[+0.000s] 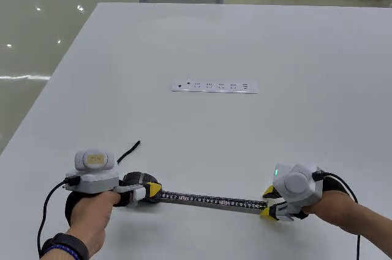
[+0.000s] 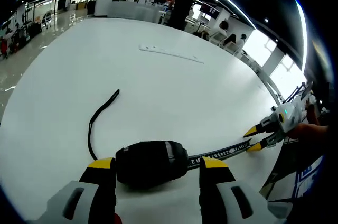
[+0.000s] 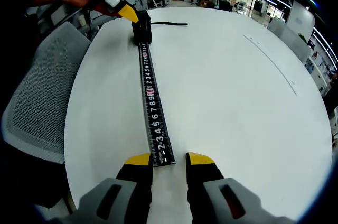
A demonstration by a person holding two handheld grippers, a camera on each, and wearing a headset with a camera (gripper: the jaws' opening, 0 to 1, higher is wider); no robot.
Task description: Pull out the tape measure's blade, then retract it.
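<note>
The black tape measure case [image 1: 138,185] rests on the white table [image 1: 245,45] at the front left. My left gripper [image 1: 149,191] is shut on the case [image 2: 151,161], one yellow-tipped jaw on each side. The blade [image 1: 211,200] lies flat and pulled out to the right, its numbered face up. Its free end [image 3: 162,156] lies between the jaws of my right gripper [image 3: 170,159], which is open, with the right jaw clear of the blade. In the head view the right gripper [image 1: 269,202] straddles the blade tip. The other gripper [image 2: 254,138] shows at the far end of the blade [image 2: 219,153].
A black strap [image 1: 128,151] trails from the case toward the table's middle. A white power strip [image 1: 214,87] lies flat at the centre. The near table edge runs just under both hands. A grey mesh chair [image 3: 42,92] stands beside the table. People stand beyond the far edge.
</note>
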